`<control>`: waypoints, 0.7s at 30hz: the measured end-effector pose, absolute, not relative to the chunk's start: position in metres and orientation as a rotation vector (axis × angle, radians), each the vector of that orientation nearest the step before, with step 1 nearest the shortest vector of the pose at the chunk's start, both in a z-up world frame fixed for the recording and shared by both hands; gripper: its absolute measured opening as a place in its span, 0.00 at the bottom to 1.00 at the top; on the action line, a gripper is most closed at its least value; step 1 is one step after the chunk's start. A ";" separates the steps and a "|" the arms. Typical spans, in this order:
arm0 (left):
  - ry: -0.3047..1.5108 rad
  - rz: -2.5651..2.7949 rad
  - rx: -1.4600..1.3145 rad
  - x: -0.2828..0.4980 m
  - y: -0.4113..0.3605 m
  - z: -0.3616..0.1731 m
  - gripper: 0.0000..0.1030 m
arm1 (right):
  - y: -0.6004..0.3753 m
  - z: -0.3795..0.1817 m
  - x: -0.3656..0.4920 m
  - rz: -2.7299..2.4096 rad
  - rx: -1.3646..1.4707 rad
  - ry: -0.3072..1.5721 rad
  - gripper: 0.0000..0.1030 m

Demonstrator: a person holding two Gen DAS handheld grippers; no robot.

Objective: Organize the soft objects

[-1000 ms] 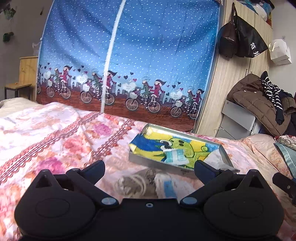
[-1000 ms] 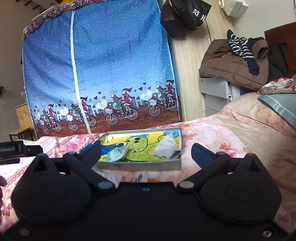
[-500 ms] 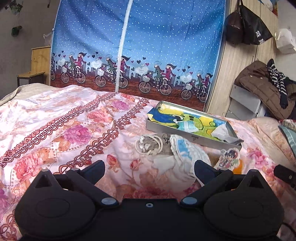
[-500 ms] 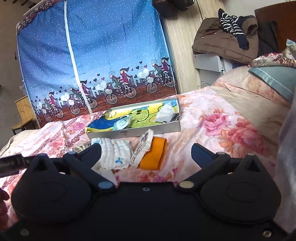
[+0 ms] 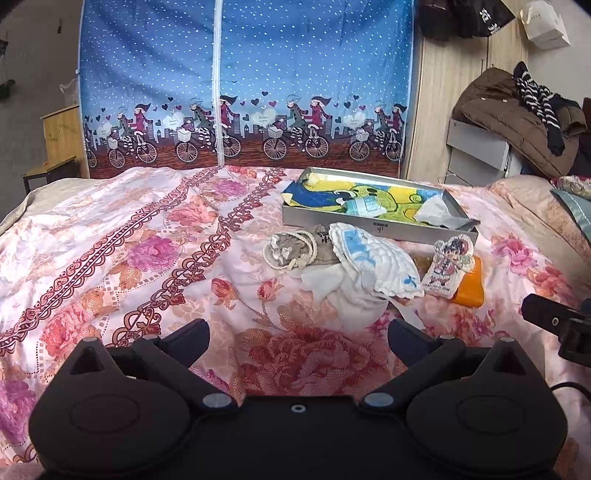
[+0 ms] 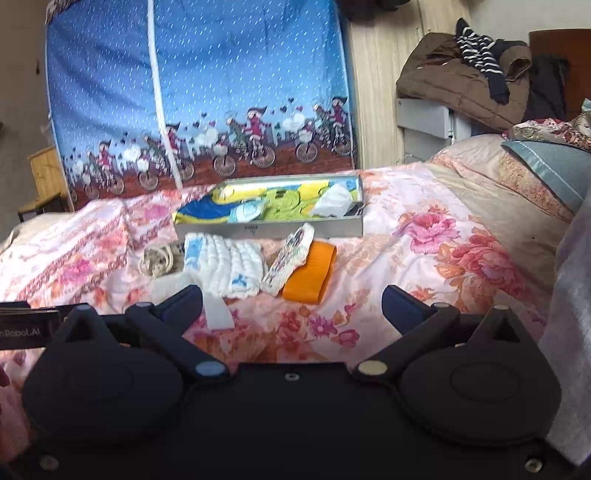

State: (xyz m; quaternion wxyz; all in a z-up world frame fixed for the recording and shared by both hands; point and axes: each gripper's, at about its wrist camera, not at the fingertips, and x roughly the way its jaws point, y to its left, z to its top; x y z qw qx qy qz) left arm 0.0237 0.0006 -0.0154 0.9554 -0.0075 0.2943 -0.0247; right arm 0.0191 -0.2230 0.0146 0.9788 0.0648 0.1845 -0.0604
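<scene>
Both grippers spread, empty, above quilted cloth [image 5: 373, 264].

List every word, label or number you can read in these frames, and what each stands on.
"nRobot.AI", start cut off: label on the left gripper, seen from the right wrist.
White characters on the black bag: unreadable.
Small mark on the box front wall: too small to read.
Writing in the curtain hearts: too small.
Sticker: a cartoon figure, no legible text.
</scene>
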 end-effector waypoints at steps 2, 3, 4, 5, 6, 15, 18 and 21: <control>0.624 -0.058 -0.005 0.027 -0.002 -0.020 0.99 | -0.220 0.008 0.025 -0.108 0.108 0.406 1.00; 0.635 -0.058 -0.003 0.028 -0.002 -0.022 0.99 | -0.220 0.006 0.030 -0.101 0.101 0.426 1.00; 0.642 -0.055 -0.004 0.029 -0.002 -0.023 0.99 | -0.218 0.004 0.034 -0.094 0.091 0.447 1.00; 0.648 -0.050 -0.007 0.030 -0.002 -0.024 0.99 | -0.217 0.003 0.038 -0.091 0.083 0.460 1.00; 0.654 -0.047 -0.011 0.031 -0.001 -0.026 0.99 | -0.216 0.002 0.041 -0.090 0.077 0.468 1.00; 0.679 -0.026 -0.042 0.038 0.003 -0.030 0.99 | -0.216 -0.005 0.046 -0.103 0.088 0.493 1.00; 0.678 -0.028 -0.037 0.038 0.003 -0.031 0.99 | -0.217 -0.008 0.042 -0.105 0.091 0.501 1.00; 0.676 -0.029 -0.030 0.038 0.002 -0.031 0.99 | -0.217 -0.009 0.042 -0.102 0.085 0.504 1.00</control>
